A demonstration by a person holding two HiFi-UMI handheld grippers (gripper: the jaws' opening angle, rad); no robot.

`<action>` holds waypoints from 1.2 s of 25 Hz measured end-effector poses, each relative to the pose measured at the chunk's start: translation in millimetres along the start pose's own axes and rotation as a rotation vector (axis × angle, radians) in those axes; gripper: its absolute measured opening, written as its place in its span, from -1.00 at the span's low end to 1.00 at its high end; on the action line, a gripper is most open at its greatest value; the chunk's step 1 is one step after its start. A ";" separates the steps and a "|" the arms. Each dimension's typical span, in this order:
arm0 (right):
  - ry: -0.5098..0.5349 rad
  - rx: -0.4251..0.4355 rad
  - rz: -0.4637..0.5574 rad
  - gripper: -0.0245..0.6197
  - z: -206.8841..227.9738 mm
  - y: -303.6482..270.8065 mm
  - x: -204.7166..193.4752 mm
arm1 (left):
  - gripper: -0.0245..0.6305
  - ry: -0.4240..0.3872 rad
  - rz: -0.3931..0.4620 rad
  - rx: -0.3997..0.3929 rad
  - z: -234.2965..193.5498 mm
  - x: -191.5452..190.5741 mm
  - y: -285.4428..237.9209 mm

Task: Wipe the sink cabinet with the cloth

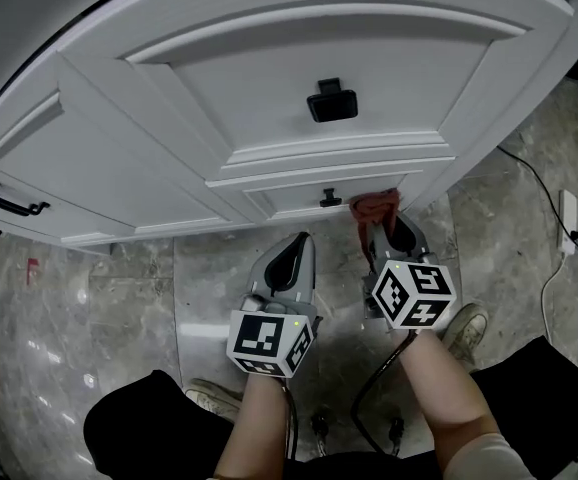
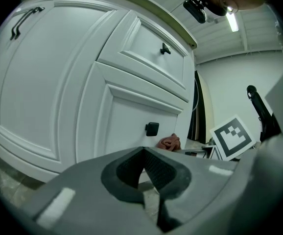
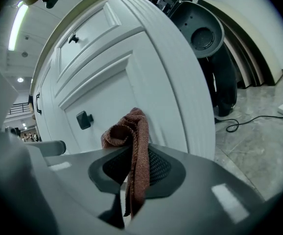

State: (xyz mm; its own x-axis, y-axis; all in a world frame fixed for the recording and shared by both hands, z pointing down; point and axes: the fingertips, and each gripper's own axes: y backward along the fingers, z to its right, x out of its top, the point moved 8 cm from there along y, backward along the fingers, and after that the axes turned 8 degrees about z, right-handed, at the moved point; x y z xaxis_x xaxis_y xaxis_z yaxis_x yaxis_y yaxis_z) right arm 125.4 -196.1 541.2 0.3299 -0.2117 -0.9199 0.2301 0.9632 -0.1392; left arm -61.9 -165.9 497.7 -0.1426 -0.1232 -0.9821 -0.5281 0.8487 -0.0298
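The white sink cabinet (image 1: 269,98) fills the top of the head view, with a drawer over a lower door. A reddish-brown cloth (image 1: 374,206) is bunched against the lower door near its right edge, beside a black square knob (image 1: 330,199). My right gripper (image 1: 382,230) is shut on the cloth (image 3: 131,146), which sticks out past the jaws and touches the door. My left gripper (image 1: 299,240) hangs just left of it, shut and empty, pointing at the same door (image 2: 127,126). The cloth (image 2: 168,142) shows small in the left gripper view.
A black bar handle (image 1: 9,201) sits on the left cabinet door and a larger black knob (image 1: 331,101) on the drawer. A white power strip (image 1: 569,218) with a black cable lies on the marble floor at right. The person's shoes (image 1: 466,330) stand below the grippers.
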 end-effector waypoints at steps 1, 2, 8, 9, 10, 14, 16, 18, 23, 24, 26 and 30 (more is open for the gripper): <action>0.002 -0.010 0.004 -0.66 5.8 1.8 2.2 | -0.92 0.003 0.001 -0.004 3.2 -0.8 -3.0; 0.005 -0.018 0.007 -0.66 11.1 3.4 4.4 | -0.92 0.005 0.002 -0.009 6.7 -1.7 -6.0; 0.010 -0.072 -0.009 -0.67 36.8 16.5 8.5 | -0.92 0.004 -0.016 -0.051 28.4 -11.2 -17.3; -0.002 -0.092 -0.012 -0.67 43.1 19.1 8.7 | -0.92 0.004 -0.021 -0.054 30.0 -13.4 -17.6; -0.014 -0.107 -0.014 -0.67 48.7 21.7 9.1 | -0.92 0.005 -0.024 -0.056 31.2 -15.1 -17.5; -0.028 -0.122 -0.008 -0.67 55.4 35.0 16.3 | -0.92 0.003 -0.017 -0.054 35.3 -12.5 -13.6; -0.018 -0.108 -0.003 -0.67 48.4 43.4 21.4 | -0.92 -0.001 0.001 -0.046 37.6 -5.2 -8.6; 0.017 -0.076 0.003 -0.67 35.0 52.4 28.5 | -0.92 -0.004 0.029 -0.042 40.7 6.3 -1.4; 0.146 0.003 0.066 -0.67 -12.3 83.1 57.7 | -0.92 -0.045 0.124 -0.054 55.7 56.1 27.2; 0.167 0.016 0.083 -0.67 -22.0 92.3 65.3 | -0.92 -0.059 0.143 -0.046 60.0 67.9 36.4; 0.206 0.041 0.116 -0.67 -40.5 112.6 81.8 | -0.92 -0.070 0.186 -0.020 68.9 90.8 57.0; 0.266 0.071 0.182 -0.67 -73.1 157.4 109.7 | -0.92 -0.059 0.269 0.029 91.8 129.4 102.2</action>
State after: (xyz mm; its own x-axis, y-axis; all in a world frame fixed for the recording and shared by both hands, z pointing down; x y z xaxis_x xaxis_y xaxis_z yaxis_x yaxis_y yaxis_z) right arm 130.9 -55.6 391.6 0.1235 0.0225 -0.9921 0.2561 0.9652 0.0537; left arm -57.5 -47.8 350.5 -0.2251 0.1382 -0.9645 -0.4531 0.8615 0.2292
